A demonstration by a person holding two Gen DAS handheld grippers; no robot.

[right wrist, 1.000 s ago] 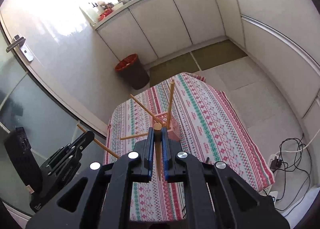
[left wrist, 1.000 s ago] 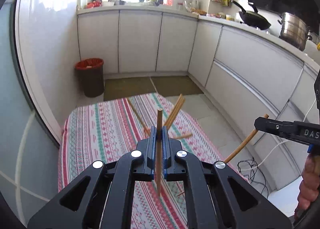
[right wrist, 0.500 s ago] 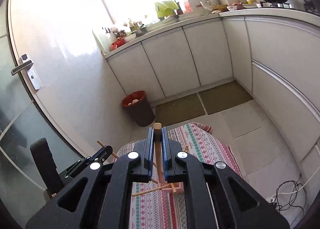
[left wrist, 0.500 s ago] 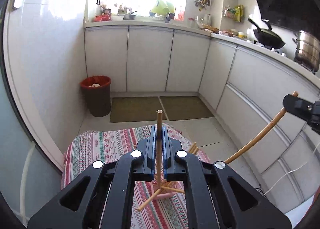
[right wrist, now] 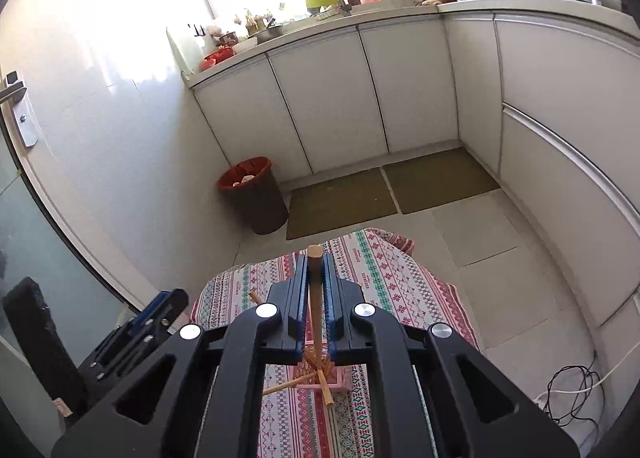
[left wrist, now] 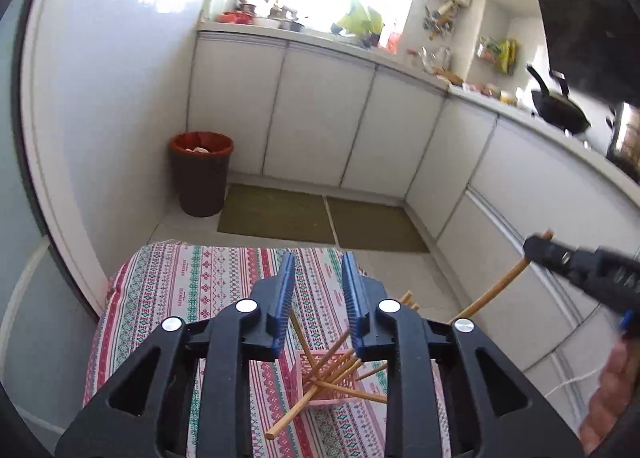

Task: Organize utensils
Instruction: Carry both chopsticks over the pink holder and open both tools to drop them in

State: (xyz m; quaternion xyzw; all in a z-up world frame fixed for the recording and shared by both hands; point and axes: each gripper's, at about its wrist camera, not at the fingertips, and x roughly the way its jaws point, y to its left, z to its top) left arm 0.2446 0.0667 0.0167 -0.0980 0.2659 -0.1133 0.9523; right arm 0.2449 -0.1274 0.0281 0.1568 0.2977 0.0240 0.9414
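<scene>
The left gripper [left wrist: 318, 298] hangs with jaws spread and empty above the pink basket [left wrist: 332, 380], where several chopsticks [left wrist: 320, 378] already lie splayed below its fingertips. The right gripper [right wrist: 315, 300] pinches one chopstick [right wrist: 315, 298] upright between its jaws, over the same basket; by my judgement that one remains to be placed.

Splayed chopsticks [left wrist: 328, 372] crowding pink basket [left wrist: 320, 394]

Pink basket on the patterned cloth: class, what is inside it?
The pink basket holds several wooden chopsticks, crossed and sticking out over its rim in different directions. The left gripper, open, covers part of it, so the exact count cannot be told.
</scene>
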